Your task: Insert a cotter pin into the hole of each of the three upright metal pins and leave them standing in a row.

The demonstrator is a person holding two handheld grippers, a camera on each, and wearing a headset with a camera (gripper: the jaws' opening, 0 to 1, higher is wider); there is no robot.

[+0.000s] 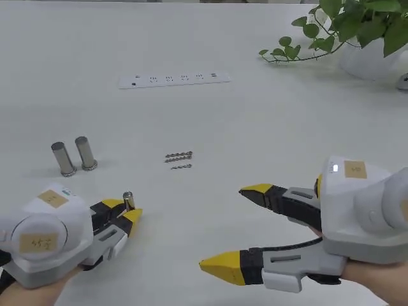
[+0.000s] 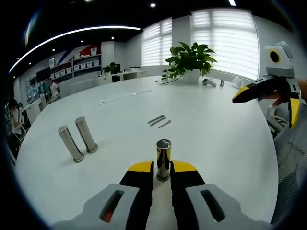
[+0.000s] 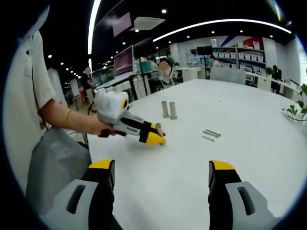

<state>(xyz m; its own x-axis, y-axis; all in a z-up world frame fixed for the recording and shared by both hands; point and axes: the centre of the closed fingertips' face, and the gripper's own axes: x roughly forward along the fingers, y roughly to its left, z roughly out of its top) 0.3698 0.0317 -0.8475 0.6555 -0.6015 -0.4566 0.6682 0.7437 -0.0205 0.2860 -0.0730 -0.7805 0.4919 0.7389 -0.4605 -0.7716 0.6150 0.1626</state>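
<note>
Leftmost, well left of the cotter pins (image 1: 179, 158), two metal pins (image 1: 64, 158) stand upright side by side. Left of the cotter pins and nearer the person, the left gripper (image 1: 127, 210) clamps a third pin (image 1: 128, 199) upright. Right of the cotter pins, the right gripper (image 1: 224, 226) hangs with its jaws spread wide.

Three metal pins (image 1: 64, 158), three cotter pins (image 1: 179, 155)

Bright, even light from ceiling lamps (image 3: 164, 10) and a blinded window (image 2: 225, 40) washes the white table (image 1: 255, 115); shadows are faint and soft. Both gripper views bend strongly at their edges, and far shelves (image 2: 72, 73) blur.
</note>
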